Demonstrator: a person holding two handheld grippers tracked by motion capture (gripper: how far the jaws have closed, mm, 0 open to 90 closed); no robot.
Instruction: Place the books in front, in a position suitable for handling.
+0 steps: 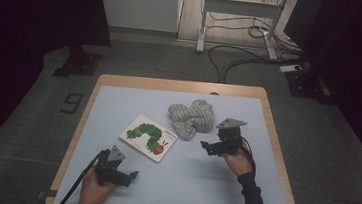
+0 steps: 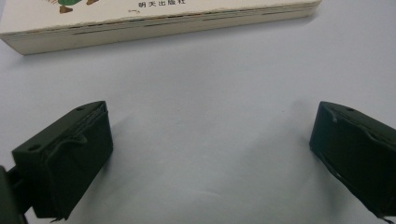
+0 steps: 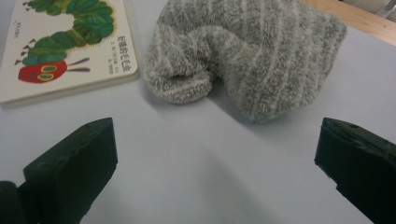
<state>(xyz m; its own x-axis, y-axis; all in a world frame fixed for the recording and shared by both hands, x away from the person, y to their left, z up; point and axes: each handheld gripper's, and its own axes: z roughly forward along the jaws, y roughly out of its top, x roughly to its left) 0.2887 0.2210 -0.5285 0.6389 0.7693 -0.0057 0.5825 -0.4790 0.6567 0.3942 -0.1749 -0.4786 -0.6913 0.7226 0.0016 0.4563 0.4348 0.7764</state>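
Observation:
A white board book [image 1: 148, 137] with a green caterpillar on its cover lies flat near the middle of the pale blue mat [image 1: 196, 184]. A bundle of grey striped fuzzy socks [image 1: 192, 117] rests just behind and right of it. My left gripper [image 1: 133, 176] sits low at the front left, open, its jaws wide apart over bare mat; the book's edge [image 2: 159, 25] lies just ahead of it. My right gripper [image 1: 205, 145] is open too, pointing left, a little in front of the socks [image 3: 247, 56] with the book [image 3: 60, 46] to their left.
The mat covers a wooden table [image 1: 180, 85]. Beyond it the floor holds cables [image 1: 238, 57], a white desk frame [image 1: 237, 17] and black stands [image 1: 80, 62] at both sides. A small black piece [image 1: 71, 102] lies on the floor left of the table.

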